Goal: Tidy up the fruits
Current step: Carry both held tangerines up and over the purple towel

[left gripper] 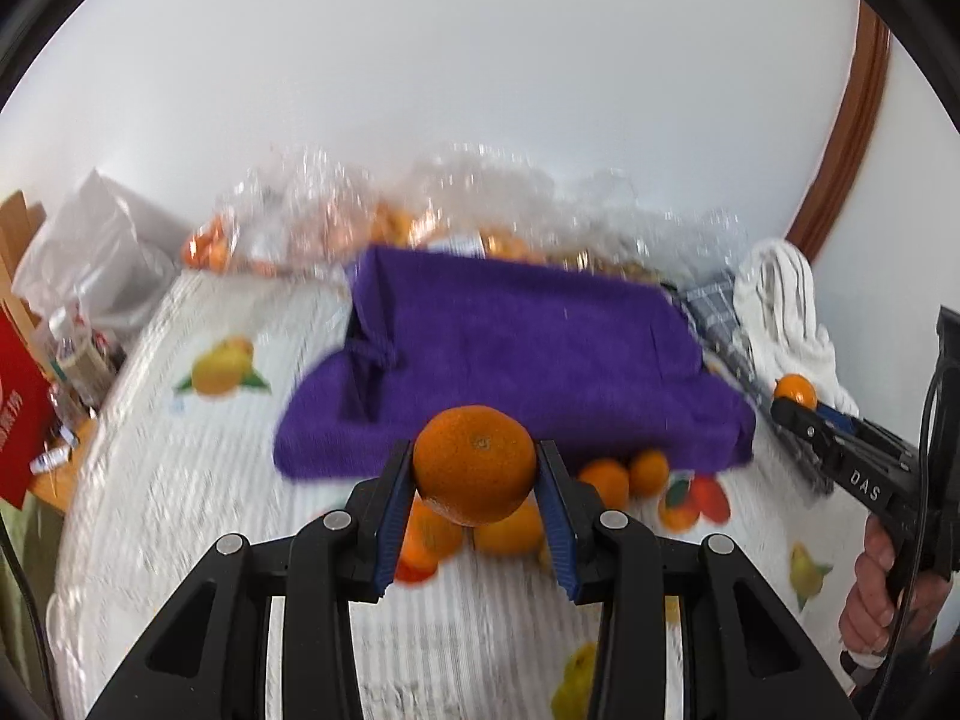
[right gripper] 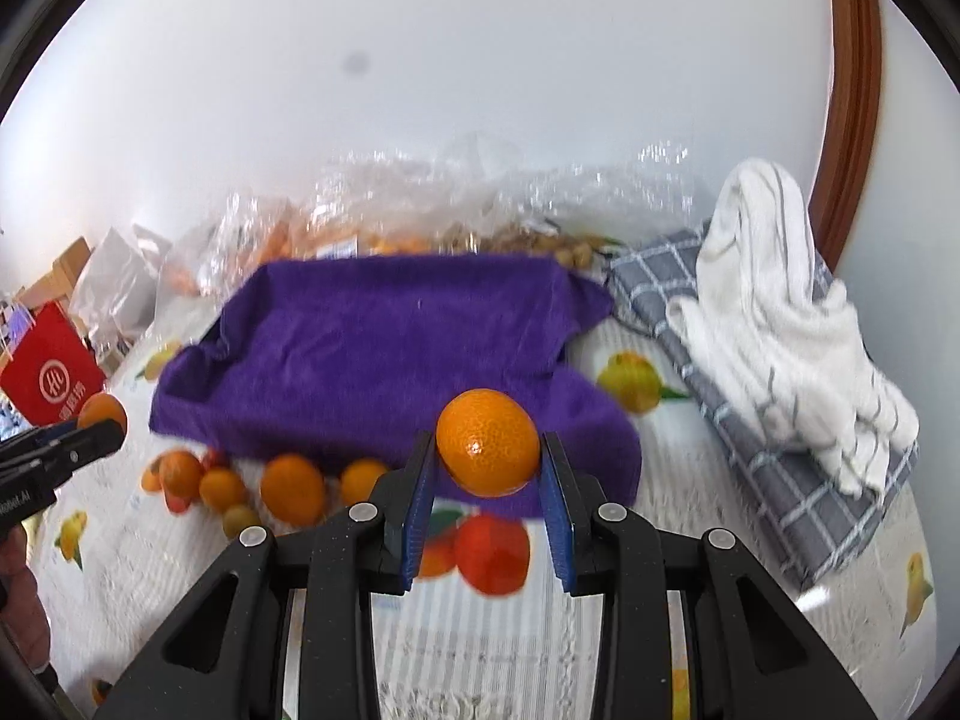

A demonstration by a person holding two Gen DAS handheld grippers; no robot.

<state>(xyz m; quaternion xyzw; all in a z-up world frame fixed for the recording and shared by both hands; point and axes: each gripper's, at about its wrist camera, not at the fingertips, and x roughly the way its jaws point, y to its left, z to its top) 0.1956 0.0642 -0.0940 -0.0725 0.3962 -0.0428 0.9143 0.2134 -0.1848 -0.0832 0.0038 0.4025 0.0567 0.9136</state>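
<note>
In the left wrist view our left gripper (left gripper: 475, 468) sits at lower centre, its jaws closed against the sides of a mandarin (left gripper: 474, 465) held clear of the bench (left gripper: 180, 480). At the right edge of that frame our right gripper (left gripper: 798, 399) shows, a second mandarin (left gripper: 795, 390) pinched at its tip.

In the right wrist view the right gripper (right gripper: 487, 456) fills the lower centre, jaws pressed onto that second mandarin (right gripper: 487, 443), which hangs in front of the purple towel (right gripper: 384, 348). The towel drapes over a box-like shape in the middle of both frames. The left gripper (right gripper: 96, 426) pokes in at the left edge with its fruit.

Loose mandarins (right gripper: 292, 489) lie on the fruit-printed tablecloth (right gripper: 660, 480) just beside the towel's near edge, lower left of centre. Clear plastic bags (right gripper: 420, 198) of more fruit sit behind the towel. A white striped cloth (right gripper: 780, 312) lies on a checked grey cloth (right gripper: 798, 498) at right.
</note>
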